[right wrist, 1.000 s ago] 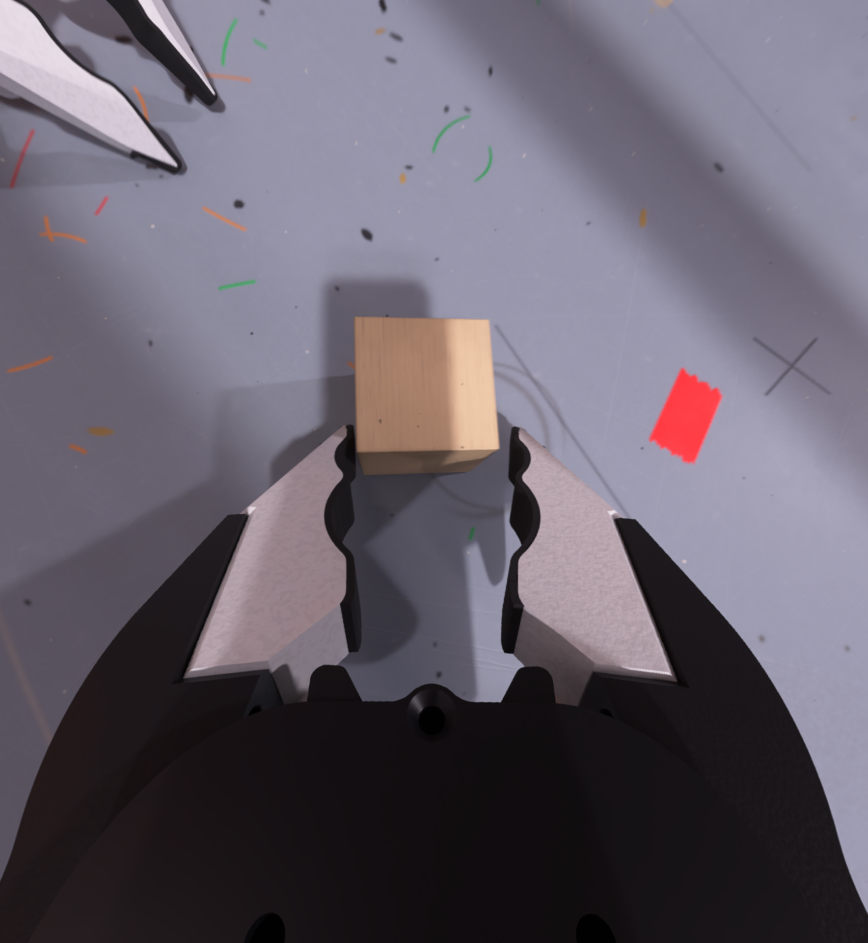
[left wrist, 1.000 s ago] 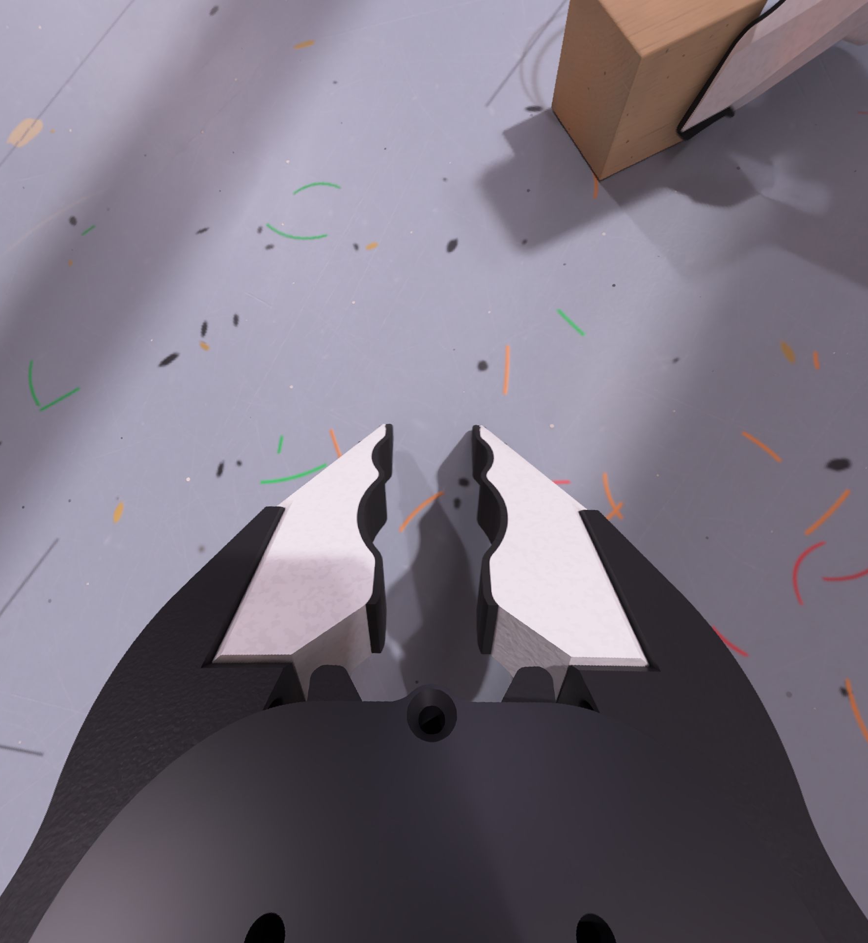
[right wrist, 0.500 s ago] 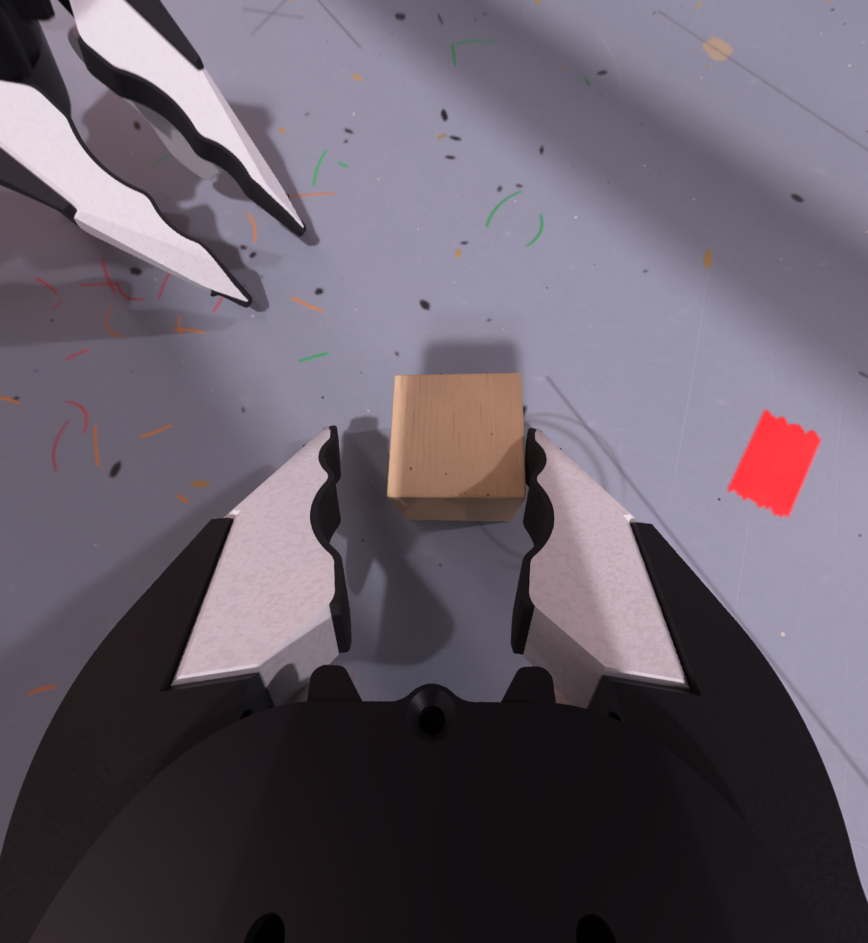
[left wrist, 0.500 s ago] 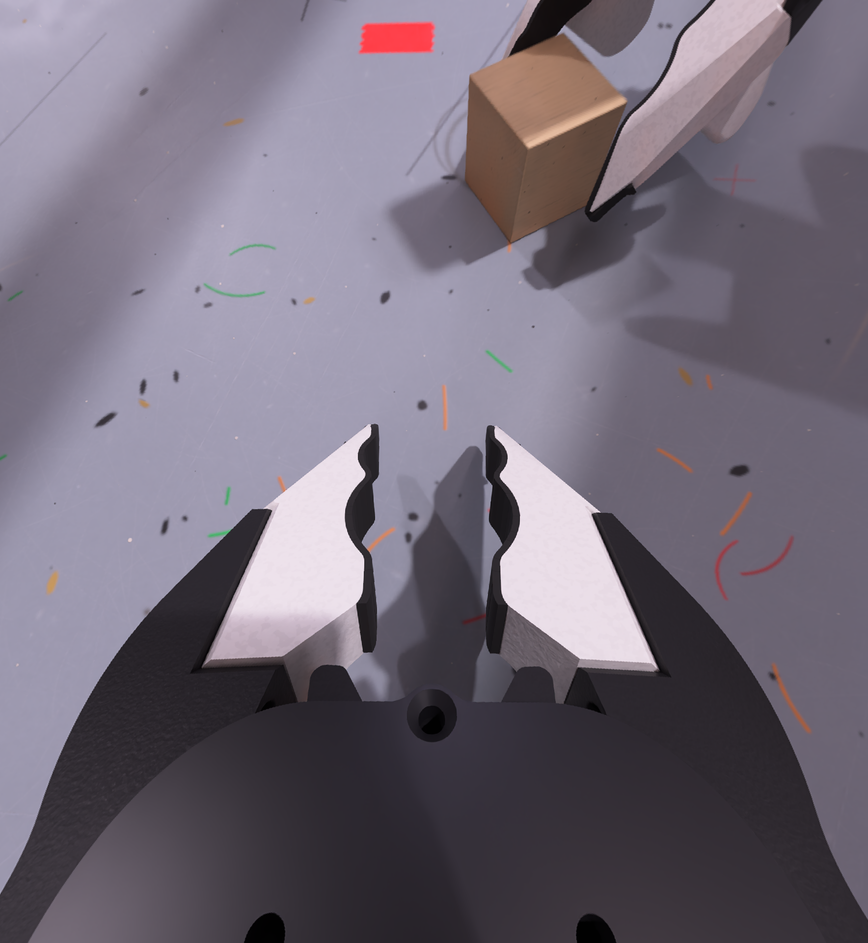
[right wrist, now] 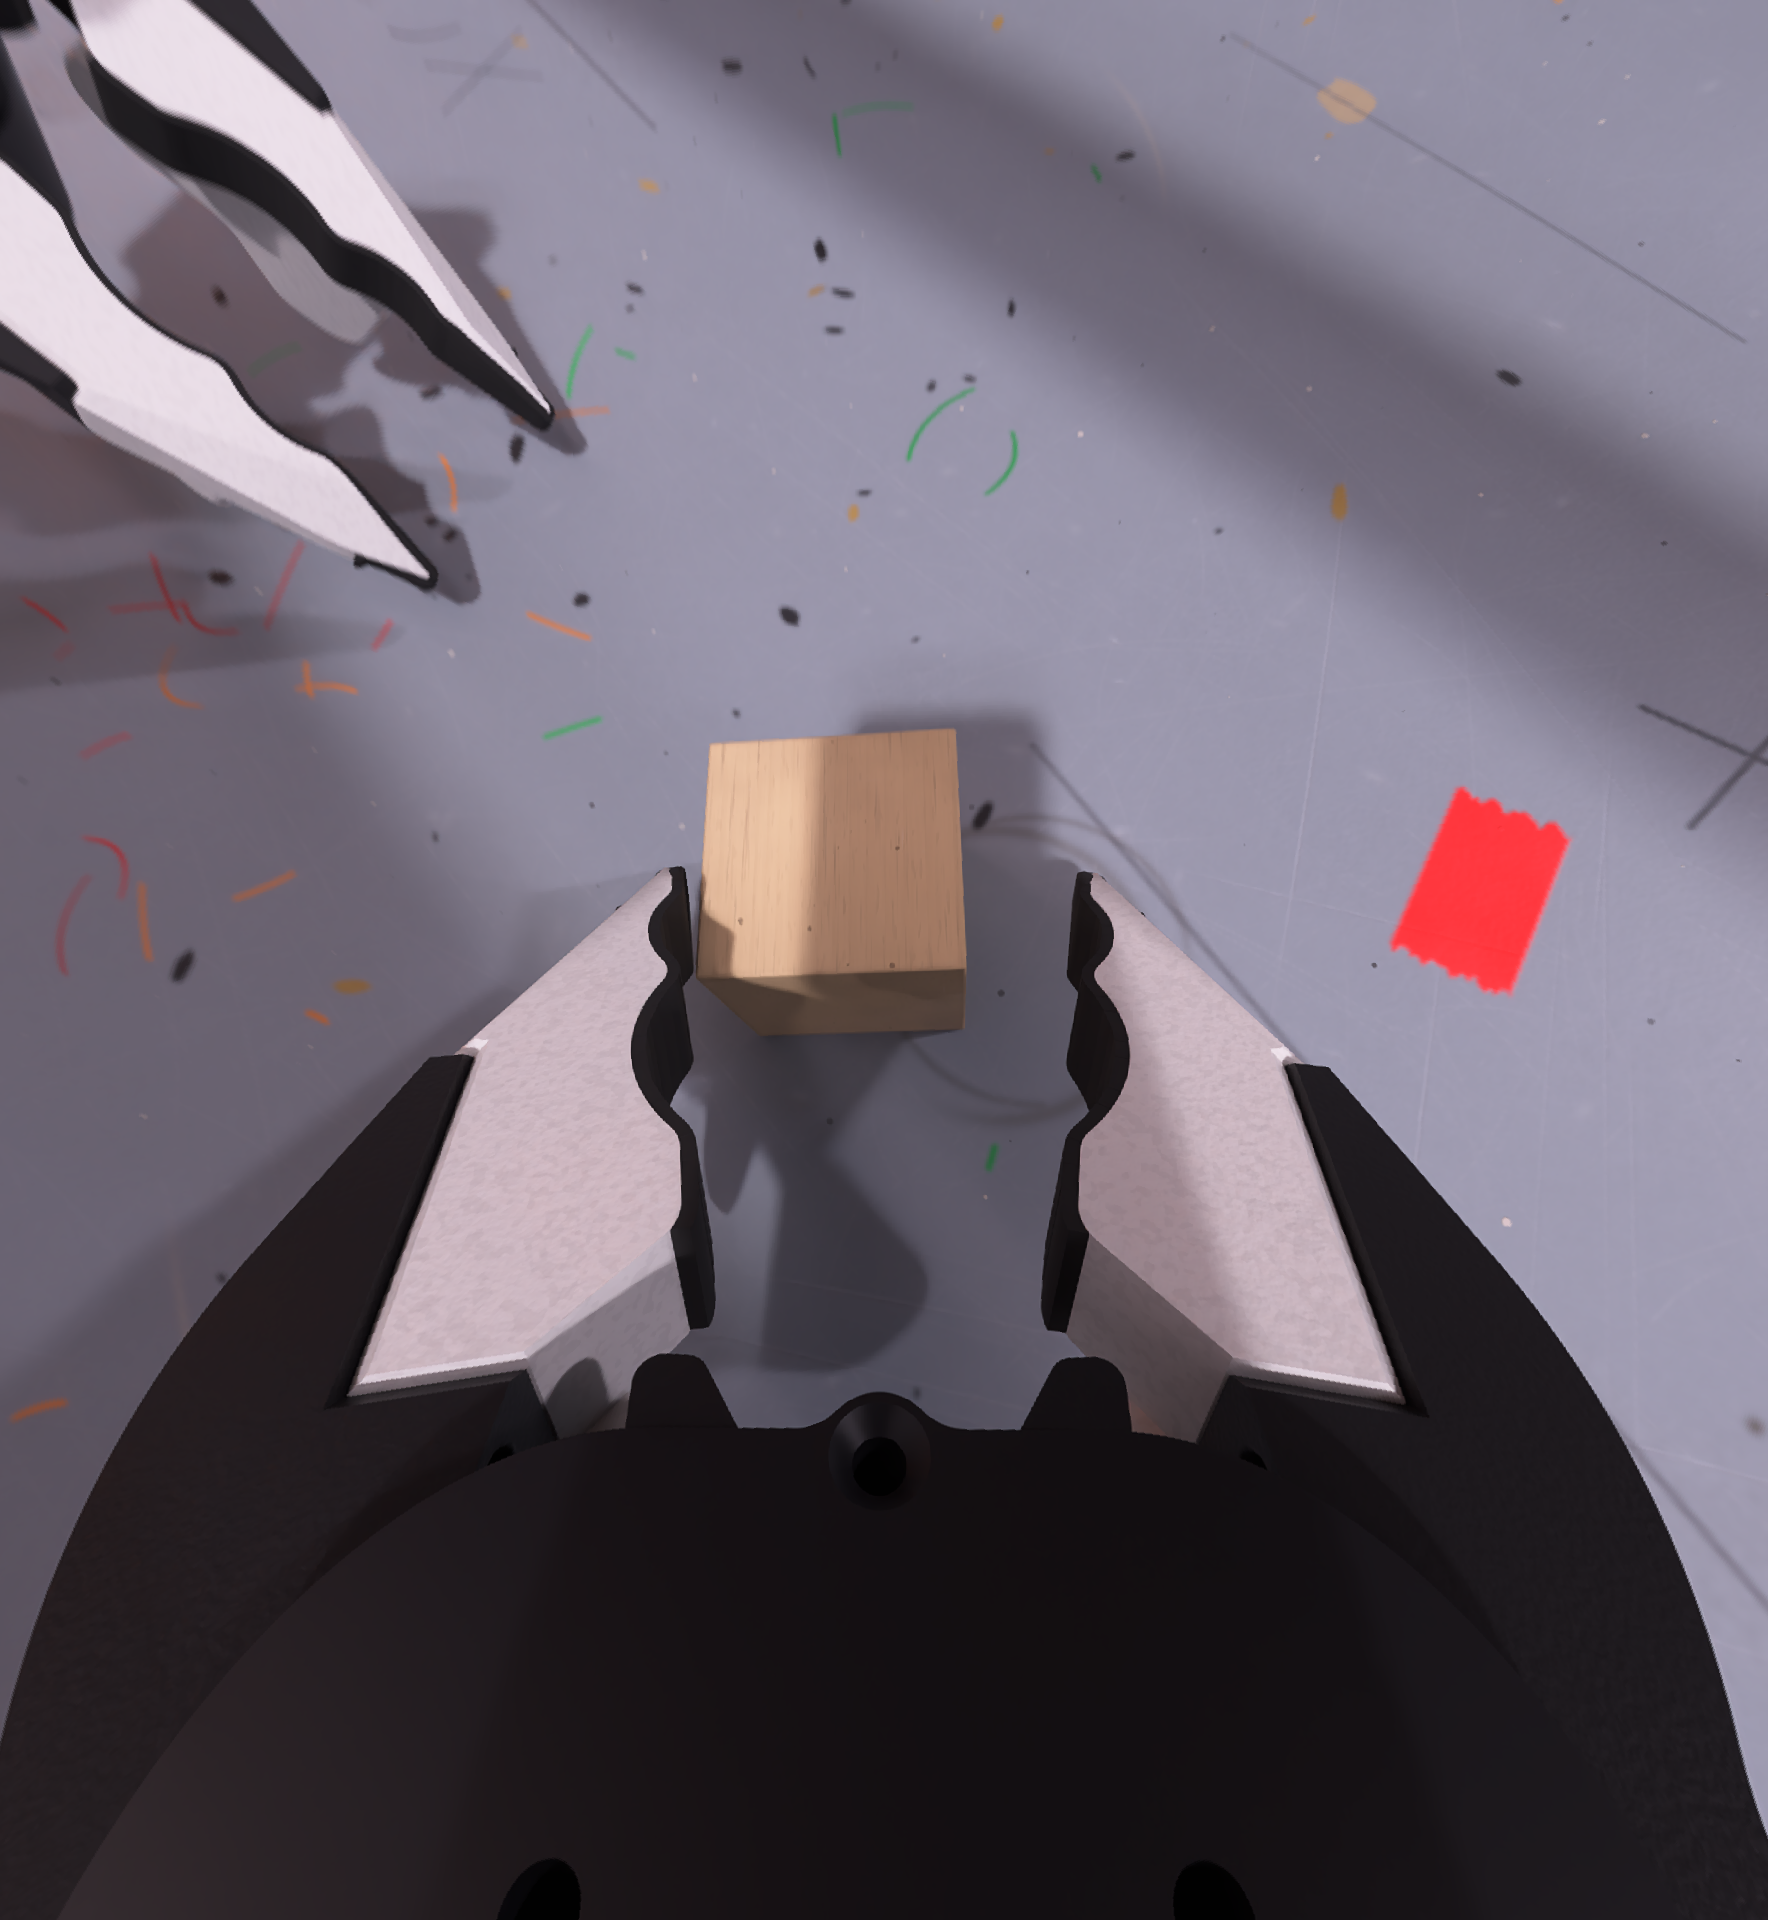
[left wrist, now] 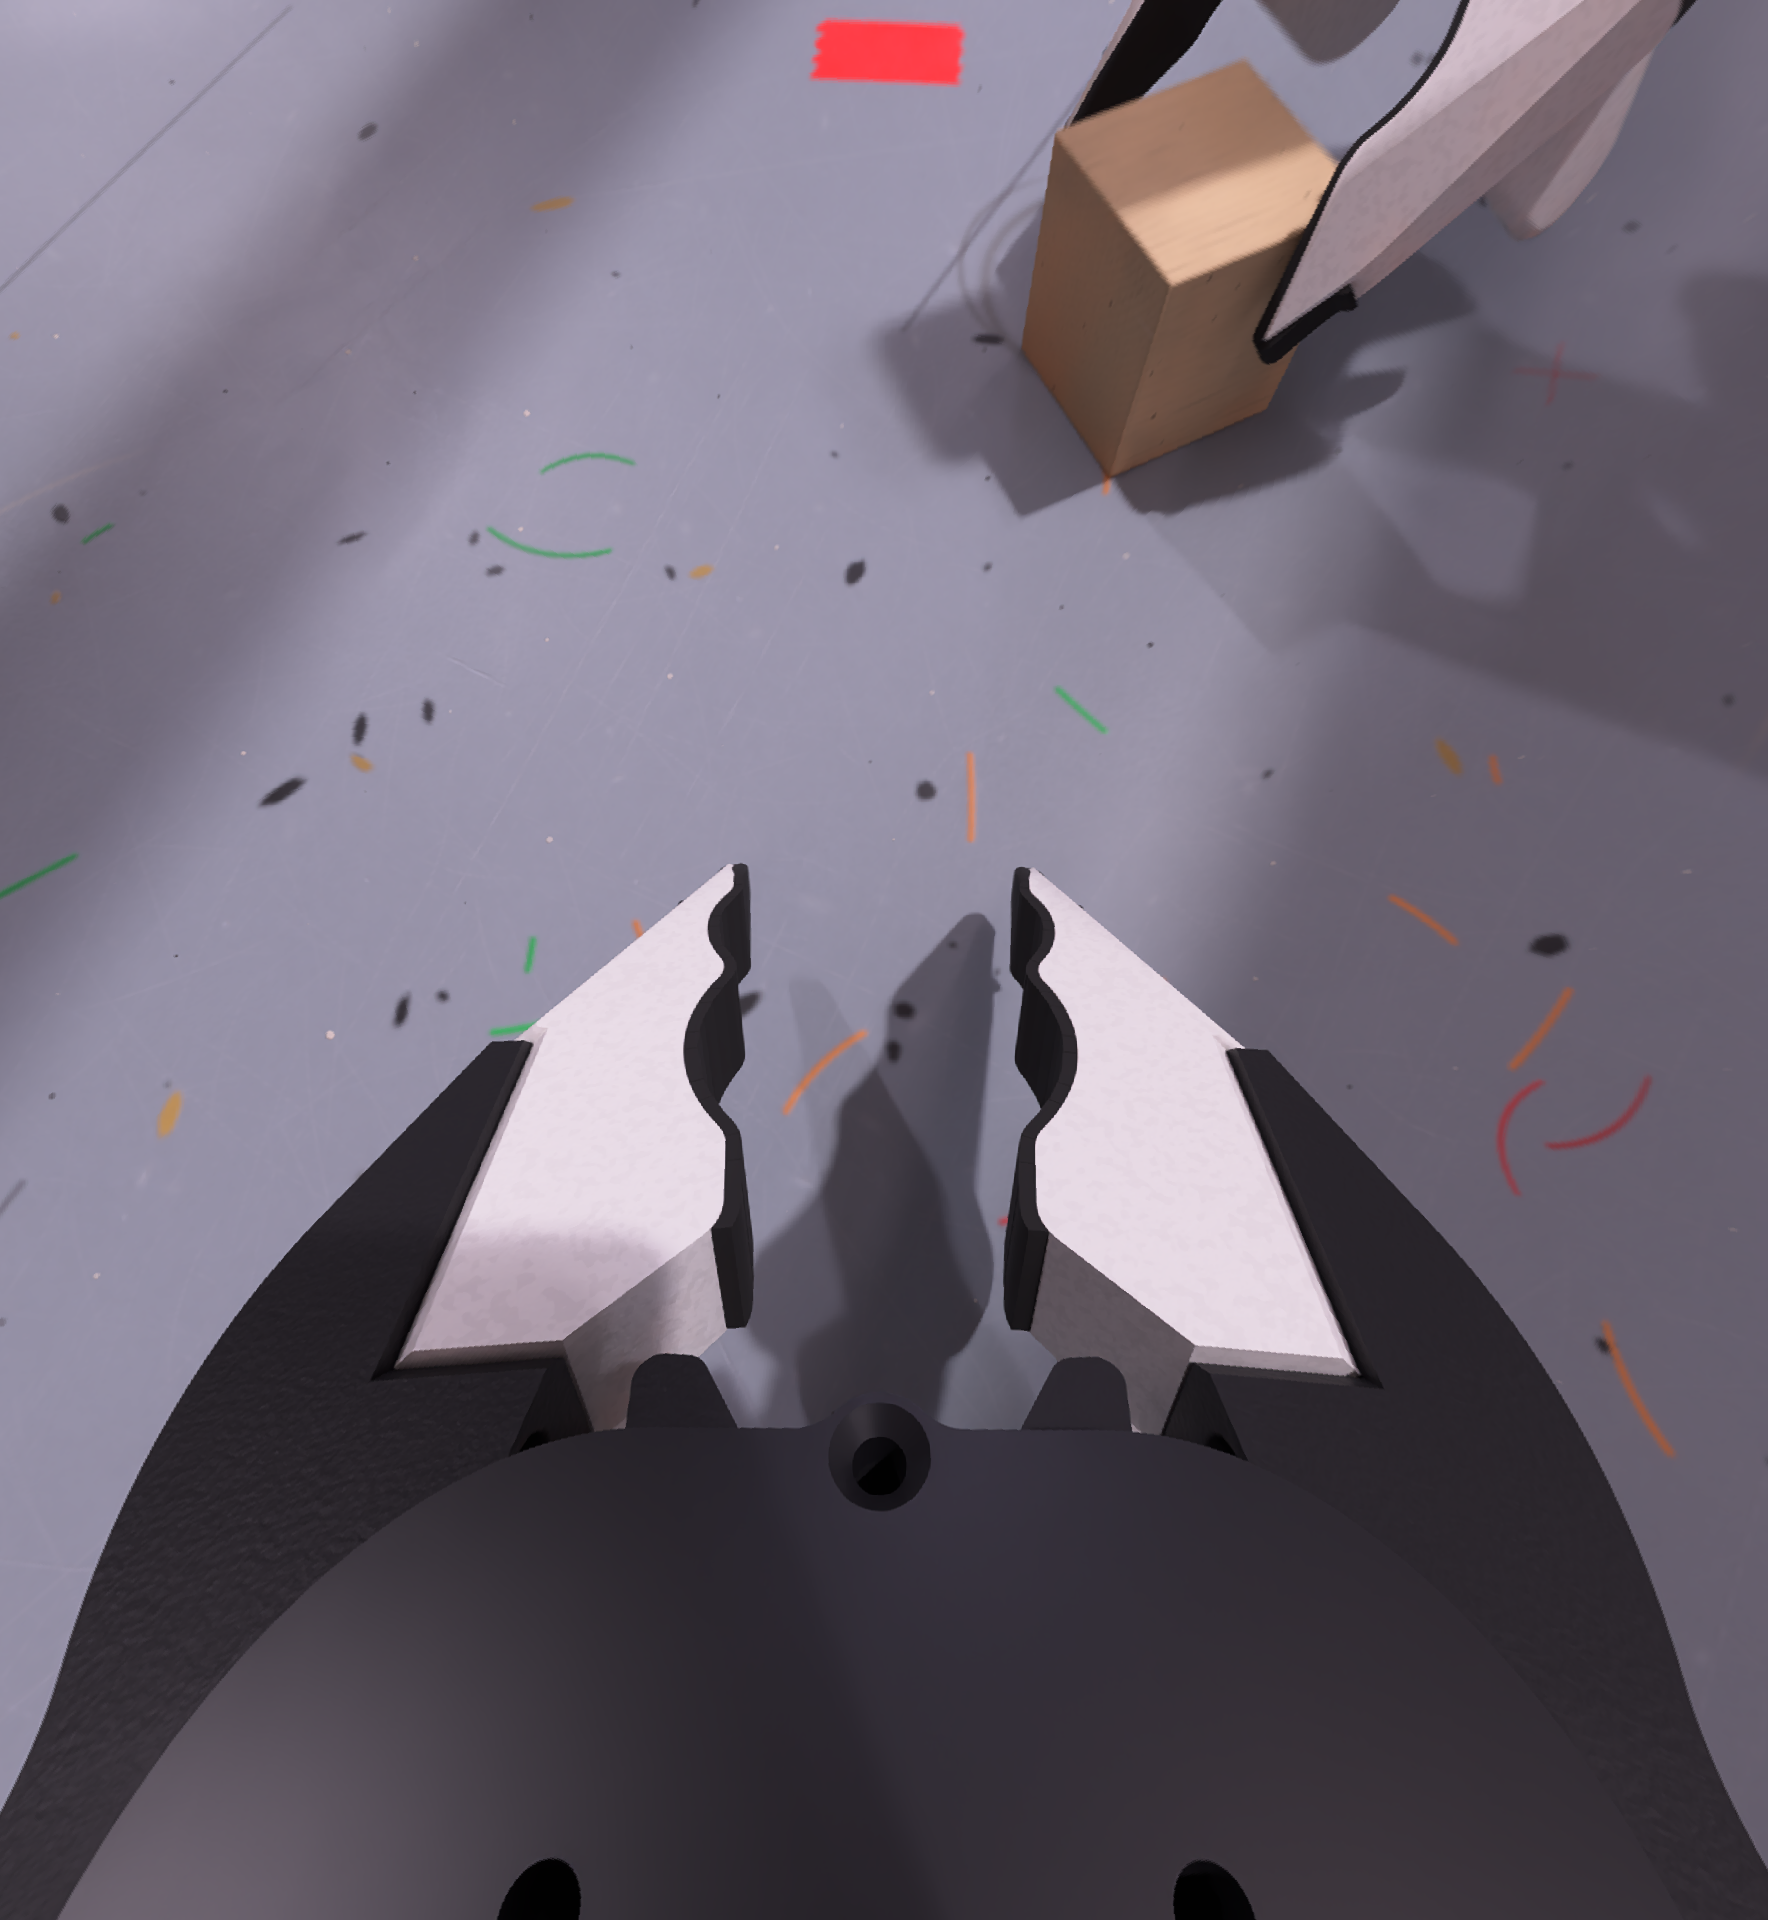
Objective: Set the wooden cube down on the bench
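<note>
The right gripper [right wrist: 880,883] has its jaws spread wide, wider than the wooden cube [right wrist: 833,862] that sits between its fingertips. The cube rests flat on the grey bench [right wrist: 1275,582] and casts a shadow away from the camera. The left fingertip [right wrist: 674,894] is touching or just beside the cube's left face; the view does not settle which. The right fingertip [right wrist: 1088,899] stands clearly apart from the cube, with bare bench showing in the gap. Nothing is gripped. Light falls across the right half of the cube's top, while the left half is in shade.

To the right of this gripper, well apart from the cube, a strip of red tape [right wrist: 1479,888] lies flat on the bench, and a thin dark cross is drawn beyond it. Short green, orange and red marks and dark specks are scattered over the surface.

The left gripper [left wrist: 880,894] hangs over bare bench with its jaws parted and nothing between them; its shadow lies on the surface below. From its own view the cube [left wrist: 1150,312] stands ahead and to the right, well apart, with one pale finger of the right gripper [left wrist: 1399,197] against its far right side and the other finger behind it. The red tape [left wrist: 888,52] shows at the top edge of that view, beyond the cube
</note>
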`<state>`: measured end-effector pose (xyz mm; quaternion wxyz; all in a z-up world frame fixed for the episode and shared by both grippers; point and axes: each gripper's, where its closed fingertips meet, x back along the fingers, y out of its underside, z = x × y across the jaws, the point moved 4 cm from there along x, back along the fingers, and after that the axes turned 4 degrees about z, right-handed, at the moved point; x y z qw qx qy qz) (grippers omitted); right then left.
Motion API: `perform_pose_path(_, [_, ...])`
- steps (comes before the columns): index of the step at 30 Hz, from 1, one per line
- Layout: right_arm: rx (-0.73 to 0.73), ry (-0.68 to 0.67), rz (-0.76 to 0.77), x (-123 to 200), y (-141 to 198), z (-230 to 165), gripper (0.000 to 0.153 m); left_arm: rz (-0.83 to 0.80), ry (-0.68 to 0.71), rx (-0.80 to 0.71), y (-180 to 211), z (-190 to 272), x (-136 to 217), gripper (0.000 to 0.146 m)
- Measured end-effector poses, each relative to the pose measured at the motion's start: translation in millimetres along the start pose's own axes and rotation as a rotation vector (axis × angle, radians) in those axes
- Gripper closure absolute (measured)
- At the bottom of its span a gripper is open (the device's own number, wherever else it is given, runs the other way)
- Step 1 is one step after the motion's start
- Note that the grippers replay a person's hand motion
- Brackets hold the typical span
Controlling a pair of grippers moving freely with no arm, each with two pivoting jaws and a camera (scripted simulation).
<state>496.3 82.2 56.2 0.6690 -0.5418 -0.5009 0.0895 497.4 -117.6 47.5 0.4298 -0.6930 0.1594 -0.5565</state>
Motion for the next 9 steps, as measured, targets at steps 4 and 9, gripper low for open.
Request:
perform_pose_path(4, [-0.056, -0.047, 0.036, -3, -7, -2, 0.078, 0.053, 0.089, 0.053, -6, 3, 1, 0.087])
perform_pose_path(9, [-0.005, -0.028, 0.021, -15, -10, -5, 0.067, 0.047, 0.116, 0.028, -7, 5, -10, 0.082])
